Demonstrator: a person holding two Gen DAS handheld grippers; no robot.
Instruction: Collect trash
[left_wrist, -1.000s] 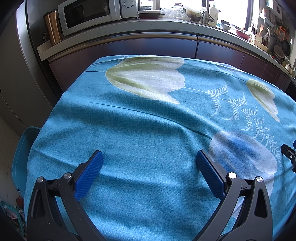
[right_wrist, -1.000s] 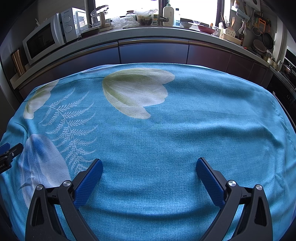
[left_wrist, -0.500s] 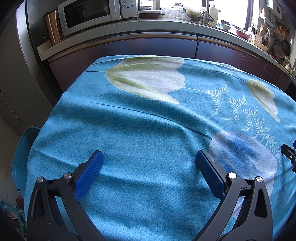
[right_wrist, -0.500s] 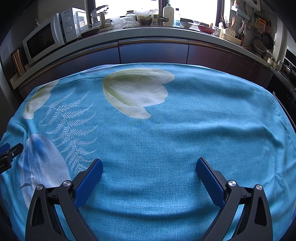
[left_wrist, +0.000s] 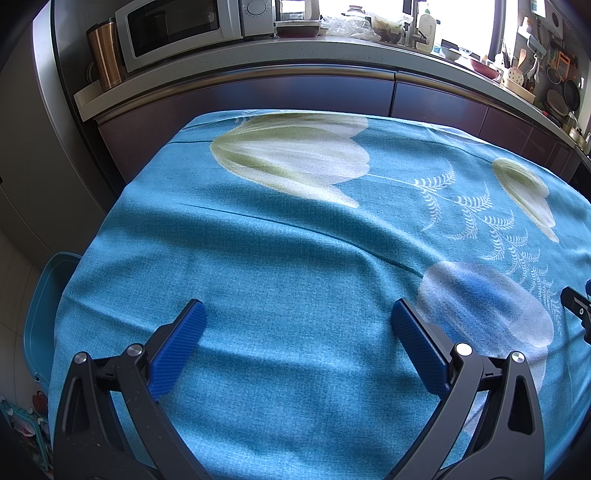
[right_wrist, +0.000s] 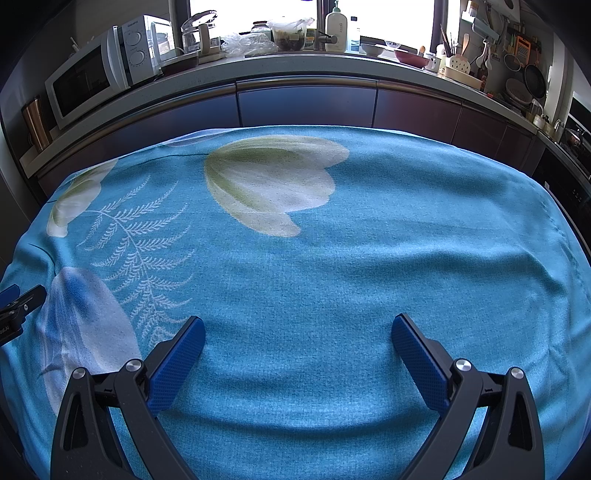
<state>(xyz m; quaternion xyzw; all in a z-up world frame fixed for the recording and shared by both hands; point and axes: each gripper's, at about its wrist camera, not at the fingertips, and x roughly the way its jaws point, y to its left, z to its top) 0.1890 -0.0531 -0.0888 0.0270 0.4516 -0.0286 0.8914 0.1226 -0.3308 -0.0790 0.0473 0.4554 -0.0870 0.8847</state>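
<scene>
0 pieces of trash show on the tabletop (left_wrist: 295, 369) in either view: the blue cloth (right_wrist: 332, 277) with white flowers covers it fully, and nothing lies on the cloth. The left gripper (left_wrist: 298, 325) hovers low over the near part of the cloth with its jaws spread wide and nothing between them. The right gripper (right_wrist: 297, 341) does the same on the other side, jaws released and empty. Each gripper appears at the edge of the other's view, so the 2 are side by side, somewhat apart.

I cannot say where the trash is, because no wrapper, paper or scrap is visible here. A blue plastic bin (left_wrist: 40, 314) stands on the floor beside the left edge of the table; what it contains is hidden. It may be the place for the trash, but this is only my guess.

Judged from this, the task is either at its very start, before any trash has been found, or already finished with the surface cleaned. The pictures alone do not decide between these 2.

On the kitchen counter (right_wrist: 295, 61) behind are a microwave (right_wrist: 103, 74), bottles and bags, well apart from both grippers.
</scene>
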